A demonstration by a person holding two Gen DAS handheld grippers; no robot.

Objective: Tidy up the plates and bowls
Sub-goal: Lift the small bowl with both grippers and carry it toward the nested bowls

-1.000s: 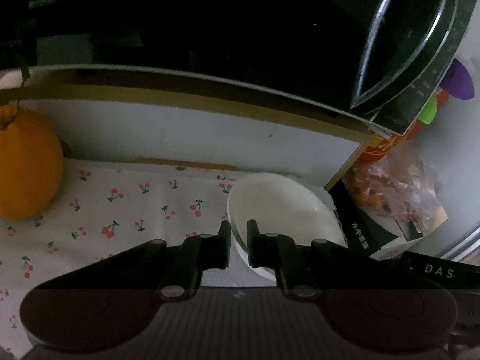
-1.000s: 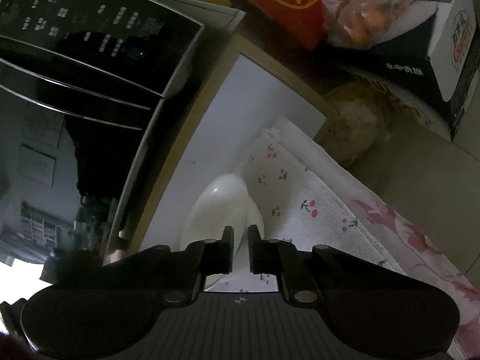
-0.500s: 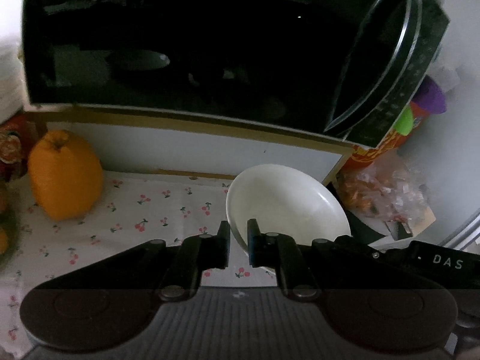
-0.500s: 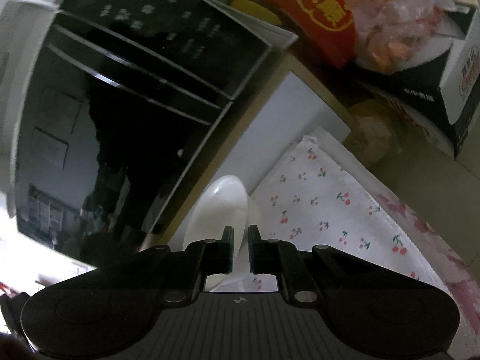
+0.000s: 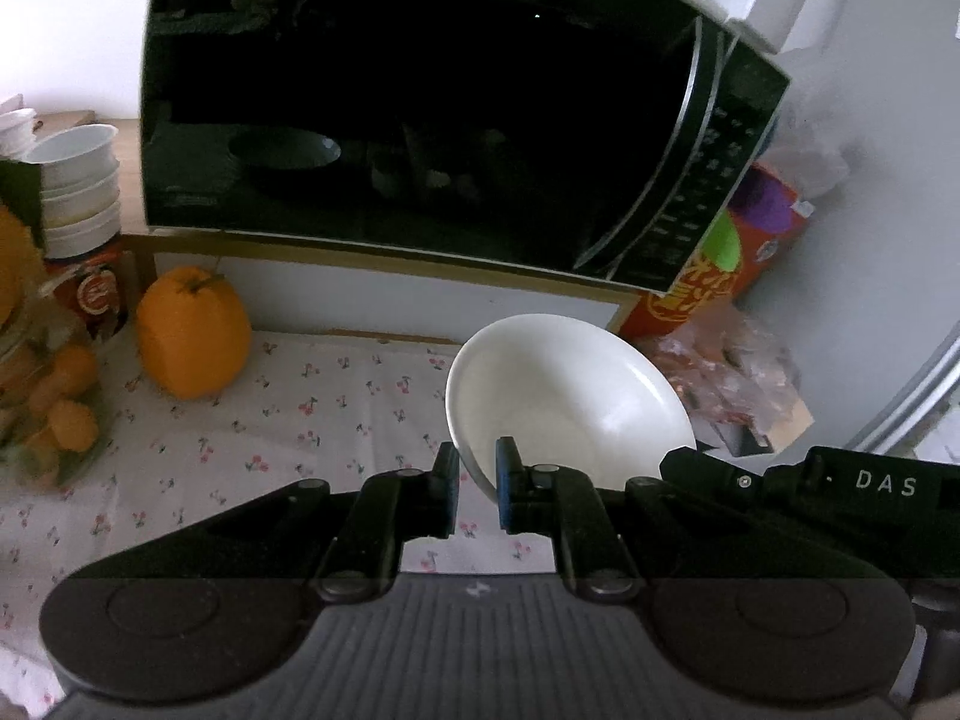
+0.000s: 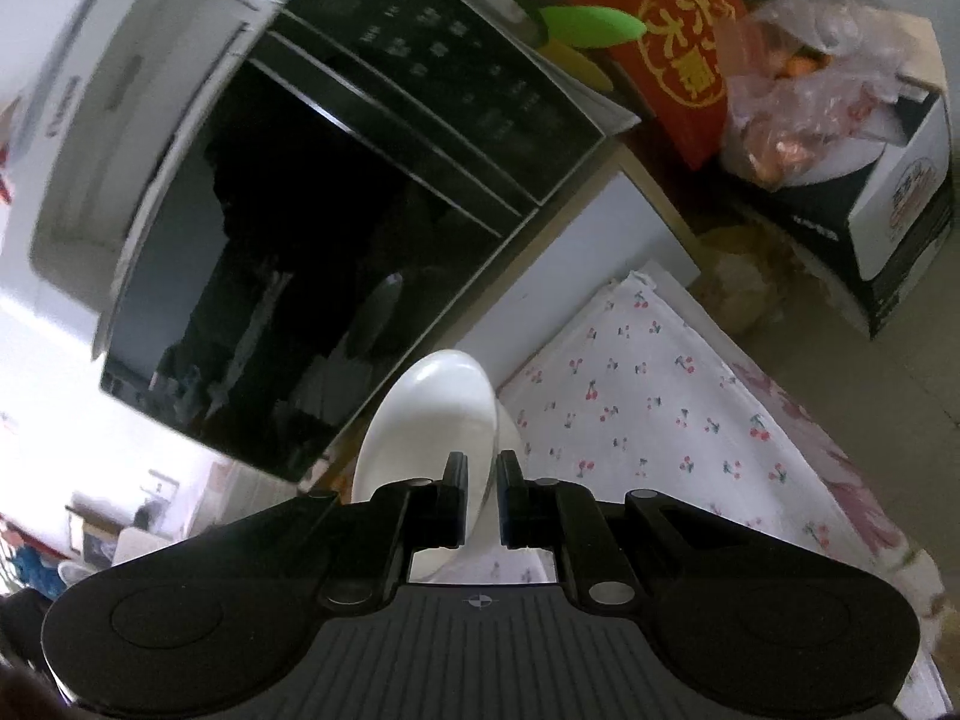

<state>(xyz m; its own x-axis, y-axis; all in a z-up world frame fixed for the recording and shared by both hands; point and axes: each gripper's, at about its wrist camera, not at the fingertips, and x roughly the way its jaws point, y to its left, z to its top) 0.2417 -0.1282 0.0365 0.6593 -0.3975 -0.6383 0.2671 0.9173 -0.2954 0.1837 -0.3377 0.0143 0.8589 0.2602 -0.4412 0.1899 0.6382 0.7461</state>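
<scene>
A white bowl (image 5: 570,396) is held in the air above a cherry-print cloth (image 5: 300,420), in front of a black microwave (image 5: 420,120). My left gripper (image 5: 478,483) is shut on the bowl's near rim. My right gripper (image 6: 482,495) is shut on the rim of the same white bowl (image 6: 426,420), seen edge-on. The right gripper's body shows at the lower right of the left wrist view (image 5: 840,492). A stack of white bowls (image 5: 78,192) stands at the far left beside the microwave.
An orange fruit (image 5: 192,330) sits on the cloth at the left, and a jar of small oranges (image 5: 42,396) stands at the left edge. A red box (image 6: 678,36), a plastic bag of snacks (image 6: 798,96) and a black-and-white carton (image 6: 900,192) crowd the right.
Both grippers have lifted and pulled the bowl back from under the microwave shelf. More of the microwave and the left side have come into view.
</scene>
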